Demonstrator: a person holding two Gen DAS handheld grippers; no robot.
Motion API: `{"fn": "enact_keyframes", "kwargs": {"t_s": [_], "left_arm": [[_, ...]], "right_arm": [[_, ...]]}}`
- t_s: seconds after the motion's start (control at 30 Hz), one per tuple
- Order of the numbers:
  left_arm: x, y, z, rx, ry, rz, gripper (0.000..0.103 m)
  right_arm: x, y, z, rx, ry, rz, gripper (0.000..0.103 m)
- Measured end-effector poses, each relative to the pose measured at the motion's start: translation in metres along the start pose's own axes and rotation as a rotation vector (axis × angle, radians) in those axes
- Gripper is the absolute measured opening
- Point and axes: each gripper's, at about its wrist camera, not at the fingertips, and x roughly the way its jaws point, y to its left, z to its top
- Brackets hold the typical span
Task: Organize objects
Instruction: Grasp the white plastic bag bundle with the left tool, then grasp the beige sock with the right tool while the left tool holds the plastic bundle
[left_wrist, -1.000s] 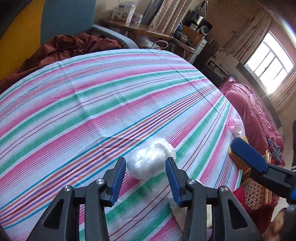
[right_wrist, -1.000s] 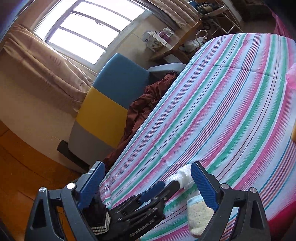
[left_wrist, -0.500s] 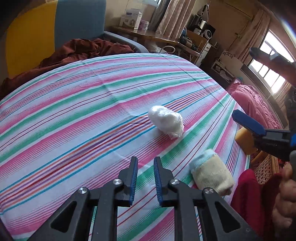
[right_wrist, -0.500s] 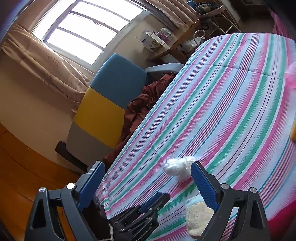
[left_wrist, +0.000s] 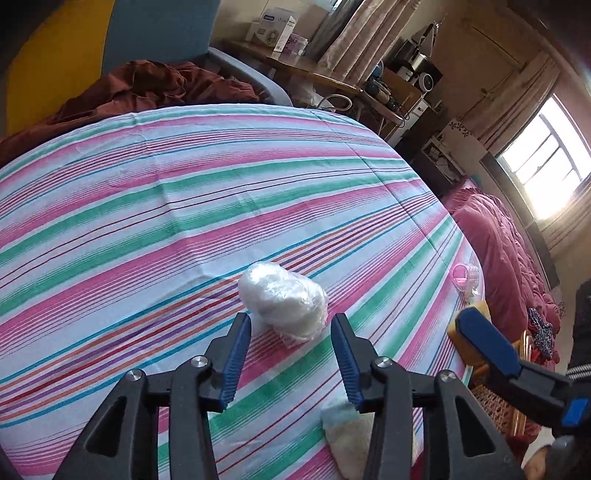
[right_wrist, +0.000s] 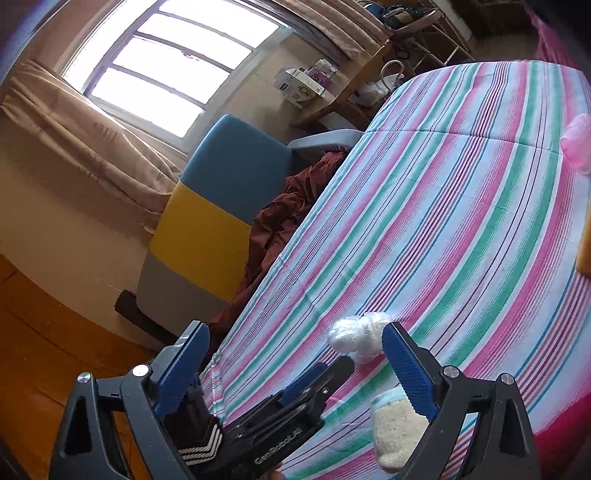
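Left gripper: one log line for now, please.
left gripper: open, before plastic bundle, apart | right gripper: open, empty | sock: on striped cloth

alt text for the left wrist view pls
The open left claw points at a white plastic-wrapped bundle lying on a striped bedsheet, just beyond its tips. A cream sock roll lies under the right finger; the right claw enters at right.

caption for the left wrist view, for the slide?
Open left gripper lined up just short of a white plastic-wrapped bundle on the striped tablecloth, a rolled sock close below its right finger.
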Motion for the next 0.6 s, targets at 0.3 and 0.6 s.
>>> {"fn": "enact_keyframes", "kwargs": {"t_s": [0.3, 0.6], "left_arm": [[0.029, 0.007, 0.018, -0.035, -0.017, -0.001, 0.038], [-0.029, 0.048, -0.033, -0.035, -0.057, 0.090, 0.037]], "right_arm": [[0.004, -0.002, 0.000, -0.004, 0.015, 0.004, 0.096], [0.010, 0.000, -0.001, -0.031, 0.036, -0.058, 0.096]]}}
